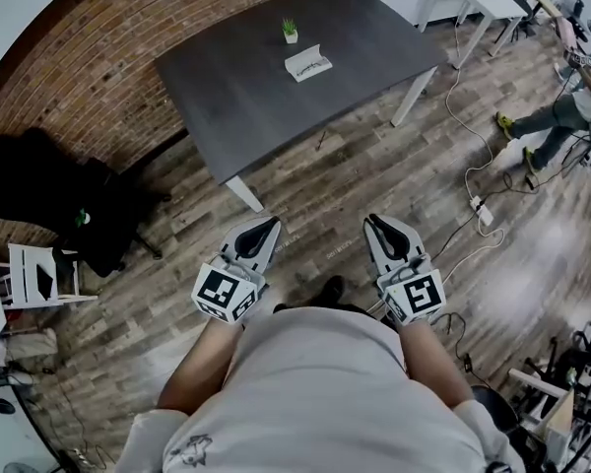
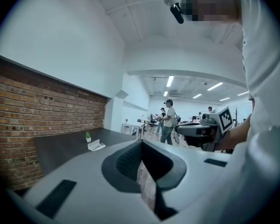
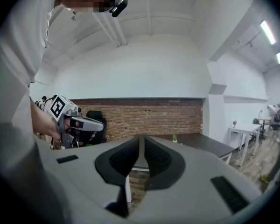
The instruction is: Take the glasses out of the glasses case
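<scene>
White and small, the glasses case (image 1: 308,64) lies open on the far half of a dark grey table (image 1: 227,97), its lid raised along one long side. Thin dark shapes, likely the glasses, rest in its tray but are too small to make out. In the left gripper view the case (image 2: 96,145) shows as a pale wedge on the dark top. Just beyond it stands a little green plant (image 1: 290,30) in a white pot. The table has white legs and stands next to a curved brick wall (image 1: 79,77), on a wooden plank floor (image 1: 305,190).

Both grippers are held close to the person's body, well apart from the table and case. The left gripper (image 1: 266,227) has its jaw tips meeting with nothing between them. The right gripper (image 1: 379,223) has its jaws drawn together to a thin slit, also empty.
</scene>
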`<action>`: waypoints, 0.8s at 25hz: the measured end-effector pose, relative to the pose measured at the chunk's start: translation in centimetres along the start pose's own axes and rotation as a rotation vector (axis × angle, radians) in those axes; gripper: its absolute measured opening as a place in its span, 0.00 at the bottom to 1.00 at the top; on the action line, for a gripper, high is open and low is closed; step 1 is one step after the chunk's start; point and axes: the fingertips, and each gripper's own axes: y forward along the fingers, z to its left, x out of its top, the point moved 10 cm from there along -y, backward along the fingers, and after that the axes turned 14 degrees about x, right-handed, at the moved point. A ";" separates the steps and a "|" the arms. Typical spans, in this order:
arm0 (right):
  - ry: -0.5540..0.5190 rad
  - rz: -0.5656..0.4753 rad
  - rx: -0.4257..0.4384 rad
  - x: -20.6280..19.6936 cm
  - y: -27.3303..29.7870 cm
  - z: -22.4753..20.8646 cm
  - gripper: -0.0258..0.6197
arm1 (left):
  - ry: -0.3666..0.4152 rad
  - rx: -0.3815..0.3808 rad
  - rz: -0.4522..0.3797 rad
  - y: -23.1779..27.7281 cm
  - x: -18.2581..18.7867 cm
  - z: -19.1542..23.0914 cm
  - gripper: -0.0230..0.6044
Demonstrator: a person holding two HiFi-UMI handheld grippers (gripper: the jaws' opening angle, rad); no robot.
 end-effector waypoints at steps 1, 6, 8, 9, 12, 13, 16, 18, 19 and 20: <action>0.005 0.002 0.007 -0.1 -0.2 -0.8 0.11 | 0.001 0.002 0.006 0.6 0.0 -0.4 0.05; 0.015 0.009 0.033 -0.8 -1.3 -4.3 0.15 | 0.016 0.013 0.020 3.6 0.2 -2.0 0.05; 0.019 0.010 0.032 -1.2 -1.7 -5.5 0.17 | 0.018 0.021 0.028 4.4 0.2 -2.5 0.05; 0.021 0.009 0.028 -1.3 -2.0 -6.0 0.18 | 0.018 0.020 0.033 4.8 0.3 -2.7 0.05; 0.030 0.005 0.014 -1.5 -2.5 -7.2 0.21 | 0.034 0.007 0.045 6.1 0.6 -3.2 0.05; 0.034 0.004 0.009 -1.6 -2.7 -7.6 0.21 | 0.038 0.003 0.046 6.5 0.7 -3.3 0.05; 0.045 0.005 0.003 -2.1 -3.1 -8.6 0.23 | 0.036 -0.005 0.046 7.7 0.9 -3.8 0.05; 0.047 0.010 0.001 -2.2 -2.9 -9.1 0.24 | 0.035 -0.019 0.048 8.5 1.0 -3.9 0.05; 0.048 0.014 -0.001 -2.2 -2.6 -9.4 0.24 | 0.034 -0.025 0.050 8.9 1.0 -3.8 0.05; 0.049 0.017 -0.003 -2.3 -2.3 -9.7 0.25 | 0.031 -0.030 0.052 9.3 0.9 -3.6 0.05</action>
